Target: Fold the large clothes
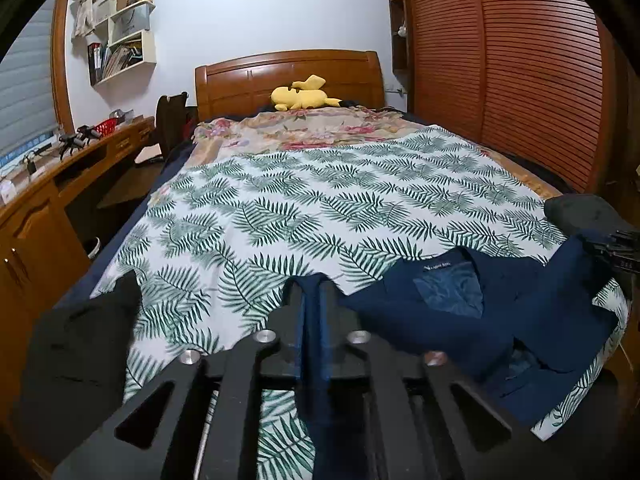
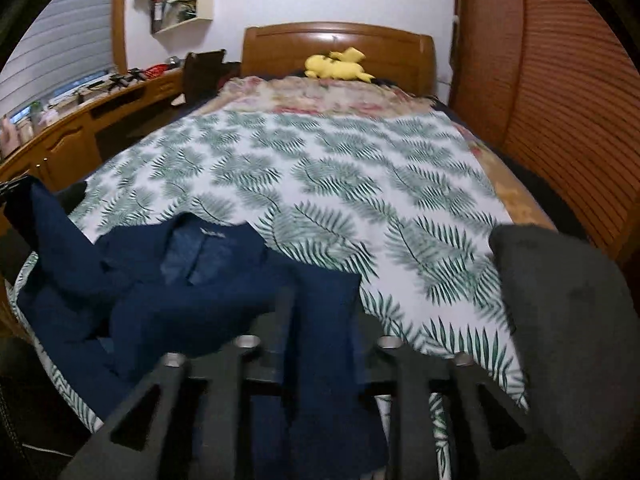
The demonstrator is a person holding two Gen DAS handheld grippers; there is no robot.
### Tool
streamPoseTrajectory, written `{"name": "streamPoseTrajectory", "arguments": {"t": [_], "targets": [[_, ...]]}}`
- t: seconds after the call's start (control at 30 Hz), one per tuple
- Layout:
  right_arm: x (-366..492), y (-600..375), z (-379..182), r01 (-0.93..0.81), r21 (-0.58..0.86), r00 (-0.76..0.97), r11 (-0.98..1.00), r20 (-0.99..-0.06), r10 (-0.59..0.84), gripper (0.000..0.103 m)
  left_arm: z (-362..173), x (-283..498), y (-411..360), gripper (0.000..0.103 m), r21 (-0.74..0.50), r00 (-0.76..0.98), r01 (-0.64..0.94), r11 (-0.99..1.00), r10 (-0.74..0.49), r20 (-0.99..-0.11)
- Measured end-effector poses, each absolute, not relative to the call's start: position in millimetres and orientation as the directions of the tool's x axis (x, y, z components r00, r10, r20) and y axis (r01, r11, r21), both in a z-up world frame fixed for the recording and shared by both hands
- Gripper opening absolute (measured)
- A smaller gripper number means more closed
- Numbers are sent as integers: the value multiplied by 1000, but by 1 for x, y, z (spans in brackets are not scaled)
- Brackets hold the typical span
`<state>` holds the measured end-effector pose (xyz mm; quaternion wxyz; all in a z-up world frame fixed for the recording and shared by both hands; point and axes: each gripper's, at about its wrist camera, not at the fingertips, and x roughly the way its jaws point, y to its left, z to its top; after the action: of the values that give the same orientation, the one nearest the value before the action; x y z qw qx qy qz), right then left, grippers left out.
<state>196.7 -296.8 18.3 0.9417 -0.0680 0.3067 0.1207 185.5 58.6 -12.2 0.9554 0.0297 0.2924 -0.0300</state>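
Navy jacket (image 1: 480, 320) on leaf sheet (image 1: 280, 208); plush (image 1: 304, 94) far.

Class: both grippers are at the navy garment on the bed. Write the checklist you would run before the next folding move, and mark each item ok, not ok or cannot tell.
1. Left gripper shut on navy garment: ok.
2. Right gripper shut on the garment: ok.
3. Garment lying flat: not ok, bunched between the grippers.
4. Collar label facing up: ok.
5. Leaf-print sheet ahead free of objects: ok.
6. Which edge each gripper holds: cannot tell.
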Motion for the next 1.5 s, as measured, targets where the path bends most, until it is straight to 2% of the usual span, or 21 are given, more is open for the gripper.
{"name": "streamPoseTrajectory", "arguments": {"t": [0.1, 0.13, 0.17, 0.2, 0.4, 0.57, 1.0, 1.5], "targets": [[196, -301, 13, -239, -45, 798, 970, -579, 170, 53, -21, 176, 58, 58, 17, 832, 109, 994, -82, -549], [192, -299, 12, -235, -43, 800, 971, -577, 167, 53, -25, 173, 56, 64, 16, 830, 117, 993, -89, -551], [186, -299, 9, -234, -43, 801, 971, -574, 168, 54, -28, 170, 54, 76, 15, 828, 130, 991, -101, -552], [183, -295, 9, -238, -43, 800, 970, -575, 171, 54, -31, 168, 52, 80, 12, 826, 142, 990, -112, -553], [167, -259, -3, -315, -68, 781, 947, -585, 219, 54, -59, 147, 38, 80, -2, 799, 193, 981, -159, -580], [164, -213, -14, -433, -45, 730, 900, -604, 321, 61, -79, 135, 31, 80, -23, 772, 214, 977, -184, -609], [184, -157, -51, -529, -28, 646, 848, -661, 382, 66, -89, 106, 46, 80, -42, 760, 185, 982, -170, -627], [222, -117, -57, -487, -171, 644, 857, -733, 220, 68, -93, 90, 69, 80, -62, 765, 170, 983, -172, -621]]}}
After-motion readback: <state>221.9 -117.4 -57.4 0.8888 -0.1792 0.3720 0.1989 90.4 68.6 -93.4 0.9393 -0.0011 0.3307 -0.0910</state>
